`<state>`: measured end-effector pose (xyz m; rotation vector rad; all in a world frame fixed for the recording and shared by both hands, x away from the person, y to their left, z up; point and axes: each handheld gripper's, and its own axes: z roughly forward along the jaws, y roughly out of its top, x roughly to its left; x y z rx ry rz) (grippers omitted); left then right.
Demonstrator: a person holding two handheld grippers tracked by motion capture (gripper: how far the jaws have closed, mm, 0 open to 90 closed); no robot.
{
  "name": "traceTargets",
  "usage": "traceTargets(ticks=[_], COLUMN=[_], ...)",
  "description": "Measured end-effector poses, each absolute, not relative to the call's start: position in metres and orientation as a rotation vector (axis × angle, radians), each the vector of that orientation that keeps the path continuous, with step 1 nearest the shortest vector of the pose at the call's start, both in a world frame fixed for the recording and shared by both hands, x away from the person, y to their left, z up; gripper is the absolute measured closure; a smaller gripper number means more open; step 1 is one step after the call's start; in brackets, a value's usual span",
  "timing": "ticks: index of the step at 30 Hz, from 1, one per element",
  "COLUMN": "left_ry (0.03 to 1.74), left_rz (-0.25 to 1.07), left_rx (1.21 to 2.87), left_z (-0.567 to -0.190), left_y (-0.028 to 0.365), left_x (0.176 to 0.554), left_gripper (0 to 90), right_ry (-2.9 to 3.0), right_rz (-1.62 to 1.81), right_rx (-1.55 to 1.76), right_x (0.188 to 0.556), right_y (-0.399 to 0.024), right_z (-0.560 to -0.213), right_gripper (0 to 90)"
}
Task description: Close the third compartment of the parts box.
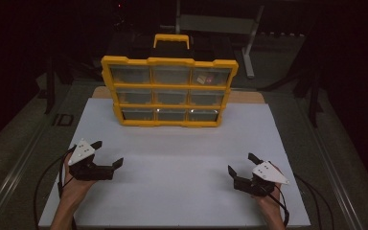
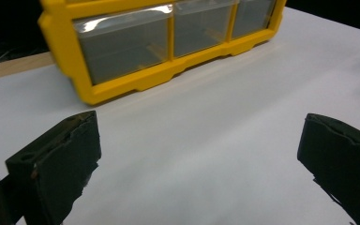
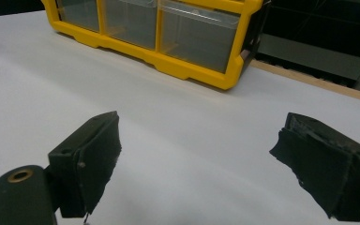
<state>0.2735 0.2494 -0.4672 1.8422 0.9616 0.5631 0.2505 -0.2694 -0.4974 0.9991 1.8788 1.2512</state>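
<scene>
Both tongs, left [image 1: 106, 154] and right [image 1: 240, 163], stand apart and empty over the bench [image 1: 182, 143], the organiser [image 1: 169, 91] well ahead between them, its 9 drawers shut, work apparently unstarted.

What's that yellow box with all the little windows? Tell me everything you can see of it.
The yellow organizer is a plastic-looking case standing upright at the far side of the white table top, facing the person. Its yellow frame holds nine clear drawers in three rows of three, all pushed in. A yellow-and-black carry handle sits on top. The top right drawer holds something small and pale with a reddish bit; what it is I cannot tell. Only the table touches it.
</scene>
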Motion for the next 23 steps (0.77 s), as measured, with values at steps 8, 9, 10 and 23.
traceTargets(ticks=[8,9,10,23], left_ry=[0.977,0.989,1.001,1.023], left_rz=[0.594,0.612,0.634,0.645], left_rx=[1.821,1.816,1.805,1.811], left_z=[-0.481,-0.484,-0.486,-0.492], left_y=[0.256,0.257,0.257,0.254], left_x=[0.252,0.248,0.247,0.245], left_gripper=[0.3,0.2,0.2,0.2], right_ry=[1.869,1.856,1.852,1.865], right_rz=[1.248,1.253,1.256,1.249], right_rx=[0.992,0.998,0.999,0.99], right_x=[0.252,0.253,0.253,0.256], right_y=[-0.269,-0.271,-0.272,-0.272], right_z=[-0.499,-0.499,-0.499,-0.503], right_gripper=[11.8,11.6,11.6,11.5])
